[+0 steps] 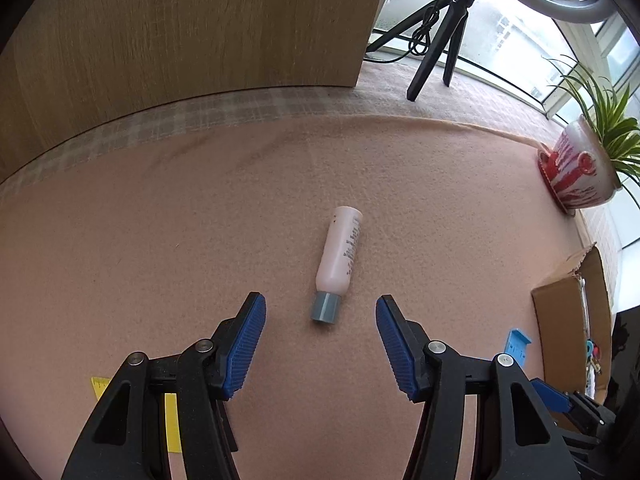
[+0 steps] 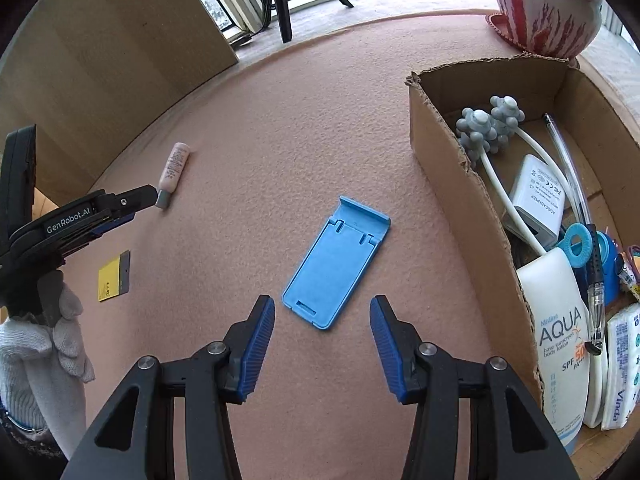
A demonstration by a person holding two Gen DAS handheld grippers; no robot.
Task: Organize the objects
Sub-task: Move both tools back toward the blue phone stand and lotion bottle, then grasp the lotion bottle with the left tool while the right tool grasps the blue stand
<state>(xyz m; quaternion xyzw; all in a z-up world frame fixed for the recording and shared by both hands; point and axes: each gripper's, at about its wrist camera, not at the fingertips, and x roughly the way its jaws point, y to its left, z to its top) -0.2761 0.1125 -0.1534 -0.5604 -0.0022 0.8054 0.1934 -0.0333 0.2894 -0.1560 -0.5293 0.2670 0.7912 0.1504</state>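
A small pink bottle [image 1: 340, 252] with a grey cap lies flat on the pink cloth, cap toward me. My left gripper [image 1: 320, 310] hangs open just short of that cap, nothing between its blue pads. In the right wrist view a blue phone stand [image 2: 336, 264] lies flat on the cloth. My right gripper [image 2: 322, 312] is open, its pads on either side of the stand's near end and clear of it. The same bottle [image 2: 173, 170] shows at the left there, with the left gripper's black body [image 2: 80, 216] beside it, held by a white-gloved hand [image 2: 44, 344].
An open cardboard box [image 2: 452, 168] at the right holds a sunscreen bottle, a white adapter, a grey massager, a pen and tissues. A yellow card [image 2: 114, 276] lies on the cloth. A red-and-white plant pot [image 1: 580, 172], a tripod [image 1: 436, 40] and a wooden panel [image 1: 180, 40] stand behind.
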